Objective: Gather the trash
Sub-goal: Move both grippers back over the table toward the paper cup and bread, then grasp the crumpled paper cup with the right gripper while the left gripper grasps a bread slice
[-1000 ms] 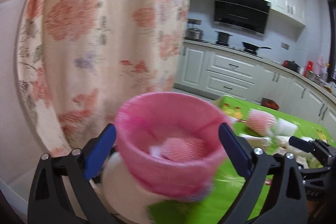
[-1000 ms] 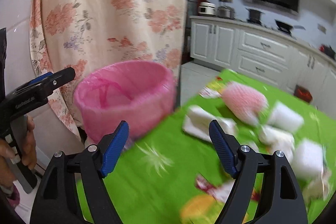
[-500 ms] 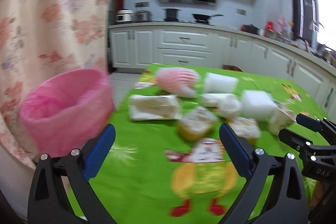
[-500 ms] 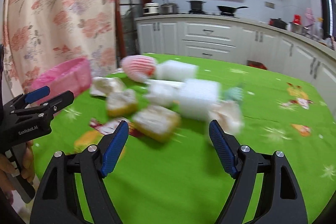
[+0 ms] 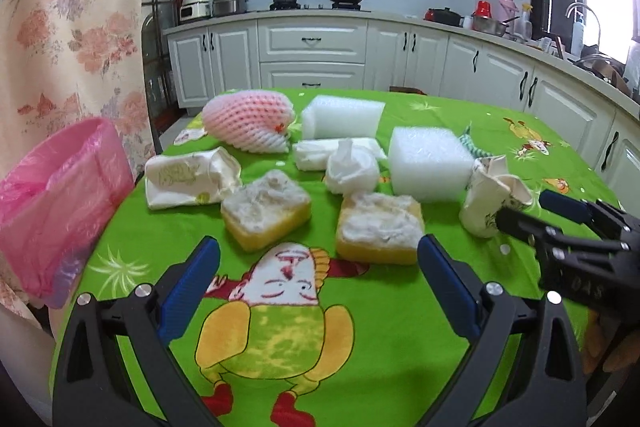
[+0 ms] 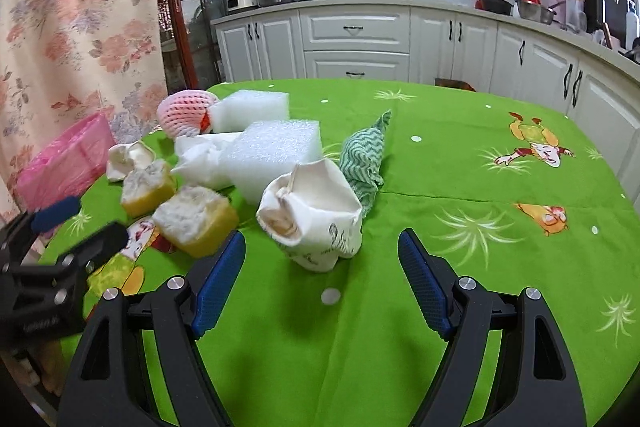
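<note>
Several pieces of trash lie on the green tablecloth (image 5: 400,327). Two yellow sponges (image 5: 266,211) (image 5: 380,227) lie just ahead of my left gripper (image 5: 316,291), which is open and empty. A crumpled paper cup (image 6: 316,219) sits just beyond my right gripper (image 6: 320,279), also open and empty. Behind are white foam blocks (image 5: 430,163) (image 6: 252,109), a crumpled tissue (image 5: 352,169), a pink foam fruit net (image 5: 248,119), another crushed cup (image 5: 188,177) and a green patterned rag (image 6: 366,155). A bin lined with a pink bag (image 5: 56,203) stands off the table's left edge.
A floral curtain (image 5: 68,19) hangs on the left behind the bin. White kitchen cabinets (image 5: 312,51) and a counter with pots run along the back and right. The tablecloth's right half (image 6: 500,187) holds only printed cartoon figures.
Both grippers swung right from over the pink-lined bin to the table and dropped lower; the trash pile now fills both views. Their jaws stayed open.
</note>
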Tool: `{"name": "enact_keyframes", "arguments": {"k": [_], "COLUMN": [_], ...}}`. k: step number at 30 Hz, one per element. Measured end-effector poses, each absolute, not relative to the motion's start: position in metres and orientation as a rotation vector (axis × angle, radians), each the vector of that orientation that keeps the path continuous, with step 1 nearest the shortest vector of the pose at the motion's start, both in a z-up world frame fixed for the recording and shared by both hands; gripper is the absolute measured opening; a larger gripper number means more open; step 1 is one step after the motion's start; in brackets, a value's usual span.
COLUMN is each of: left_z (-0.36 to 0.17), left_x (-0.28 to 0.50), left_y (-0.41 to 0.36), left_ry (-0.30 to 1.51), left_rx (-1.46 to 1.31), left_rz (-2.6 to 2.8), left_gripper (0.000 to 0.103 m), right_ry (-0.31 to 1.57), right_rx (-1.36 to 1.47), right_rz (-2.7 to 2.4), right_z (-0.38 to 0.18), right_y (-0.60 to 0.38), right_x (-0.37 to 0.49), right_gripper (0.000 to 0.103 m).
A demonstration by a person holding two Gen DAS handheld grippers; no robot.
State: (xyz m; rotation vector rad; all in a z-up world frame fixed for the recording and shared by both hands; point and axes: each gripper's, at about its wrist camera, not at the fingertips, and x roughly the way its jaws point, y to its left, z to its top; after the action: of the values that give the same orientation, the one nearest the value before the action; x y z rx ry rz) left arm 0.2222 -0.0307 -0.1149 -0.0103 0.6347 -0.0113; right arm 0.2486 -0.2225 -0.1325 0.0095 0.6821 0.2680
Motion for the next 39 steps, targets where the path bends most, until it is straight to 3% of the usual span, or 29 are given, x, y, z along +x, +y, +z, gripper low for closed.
{"name": "enact_keyframes", "arguments": {"k": [6,10,16,26,33,39], "left_z": [-0.115,-0.114,-0.119,-0.135,-0.142,-0.143], "left_x": [0.227,0.235,0.254,0.282,0.294,0.292], "left_y": [-0.019,-0.03,-0.051,-0.077,-0.079,-0.079], "left_ry": [0.653,0.66,0.707,0.772,0.82,0.811], "left_rx": [-0.055,-0.021,-0.02,0.021,0.027,0.025], "left_rz": [0.005,-0.002,-0.043,-0.037,-0.039,-0.054], "left_gripper": [0.095,0.095,0.091,0.082,0.064,0.057], "right_ry": [0.7,0.723,0.698,0.663,0.663,0.672], "right_rx": [0.011,0.034,0.044,0.1,0.103,0.09], "right_rz": [0.266,0.275,0.25,0.217,0.213,0.206], "right_z": [-0.134,-0.137,-0.135,-0.131,-0.13,-0.131], "right_y": [-0.219,-0.225,-0.242,-0.262,-0.263,-0.261], "right_x": [0.265,0.268,0.256,0.245,0.246,0.246], "right_gripper": [0.074,0.046,0.041,0.041,0.041,0.041]}}
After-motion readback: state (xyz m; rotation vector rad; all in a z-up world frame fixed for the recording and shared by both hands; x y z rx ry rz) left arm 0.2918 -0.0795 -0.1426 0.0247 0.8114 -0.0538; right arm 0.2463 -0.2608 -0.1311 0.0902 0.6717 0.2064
